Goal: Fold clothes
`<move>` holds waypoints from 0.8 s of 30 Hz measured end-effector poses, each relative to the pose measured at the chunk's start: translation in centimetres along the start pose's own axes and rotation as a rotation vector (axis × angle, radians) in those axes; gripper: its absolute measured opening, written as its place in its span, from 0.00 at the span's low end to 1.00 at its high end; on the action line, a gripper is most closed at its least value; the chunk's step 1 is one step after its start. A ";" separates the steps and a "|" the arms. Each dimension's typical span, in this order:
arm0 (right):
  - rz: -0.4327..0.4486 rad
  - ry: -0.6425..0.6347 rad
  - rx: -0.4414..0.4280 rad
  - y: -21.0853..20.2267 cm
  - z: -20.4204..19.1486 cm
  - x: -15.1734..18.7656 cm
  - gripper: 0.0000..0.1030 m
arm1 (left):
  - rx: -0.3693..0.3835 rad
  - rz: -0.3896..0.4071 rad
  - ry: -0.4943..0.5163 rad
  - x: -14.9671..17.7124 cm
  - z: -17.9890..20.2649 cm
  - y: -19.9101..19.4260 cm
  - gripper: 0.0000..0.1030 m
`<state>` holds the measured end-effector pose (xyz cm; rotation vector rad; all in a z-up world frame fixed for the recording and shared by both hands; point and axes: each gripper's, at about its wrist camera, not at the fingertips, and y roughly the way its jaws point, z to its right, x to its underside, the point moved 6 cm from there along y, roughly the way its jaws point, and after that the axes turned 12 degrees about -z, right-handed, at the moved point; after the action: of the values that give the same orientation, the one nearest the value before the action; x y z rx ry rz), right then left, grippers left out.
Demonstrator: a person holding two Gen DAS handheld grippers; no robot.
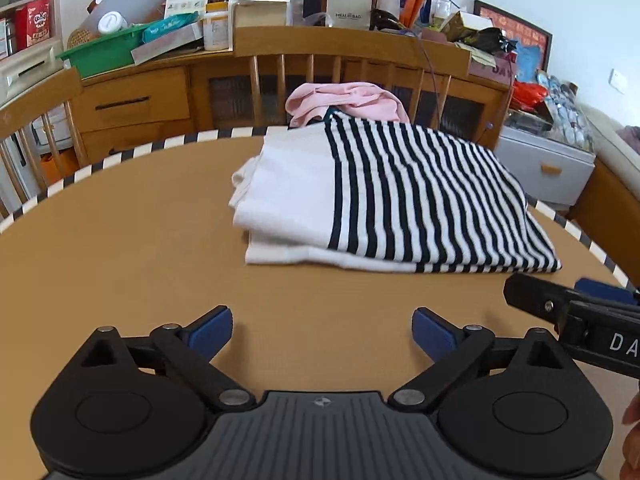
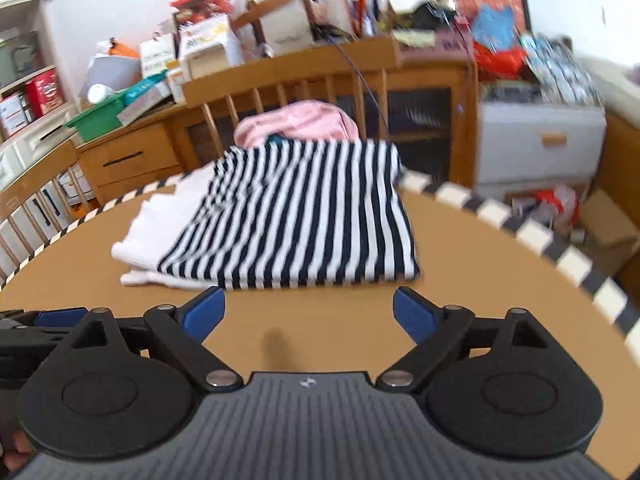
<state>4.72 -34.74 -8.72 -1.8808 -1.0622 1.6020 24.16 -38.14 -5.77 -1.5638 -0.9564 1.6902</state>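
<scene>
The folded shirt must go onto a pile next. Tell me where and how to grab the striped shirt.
Grip the navy-and-white striped folded shirt at its near edge, where the stacked layers end above the round wooden table. Come in low from the near side, one finger sliding under the stack. Both the left gripper and the right gripper are open, facing that edge.

Navy-and-white striped shirt (image 1: 420, 196) with white part, pink garment (image 1: 344, 102), tan table (image 1: 120, 260)
</scene>
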 end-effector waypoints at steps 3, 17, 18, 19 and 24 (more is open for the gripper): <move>-0.005 -0.003 0.030 0.6 0.1 0.7 0.91 | -0.022 0.004 0.025 0.3 0.1 0.7 0.97; 0.006 -0.059 0.073 1.7 -0.1 1.7 1.00 | -0.044 0.097 0.025 0.7 0.0 1.1 1.00; 0.006 -0.059 0.073 1.7 -0.1 1.7 1.00 | -0.043 0.097 0.027 0.7 0.0 1.1 1.00; 0.005 -0.061 0.071 1.8 -0.1 1.6 1.00 | -0.040 0.096 0.031 0.7 0.1 1.1 1.00; 0.003 -0.069 0.067 2.0 0.0 1.4 1.00 | -0.036 0.097 0.034 0.8 0.0 1.1 1.00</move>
<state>5.31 -34.84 -11.05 -1.7966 -1.0207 1.6939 24.12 -38.08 -7.16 -1.6819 -0.9119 1.7151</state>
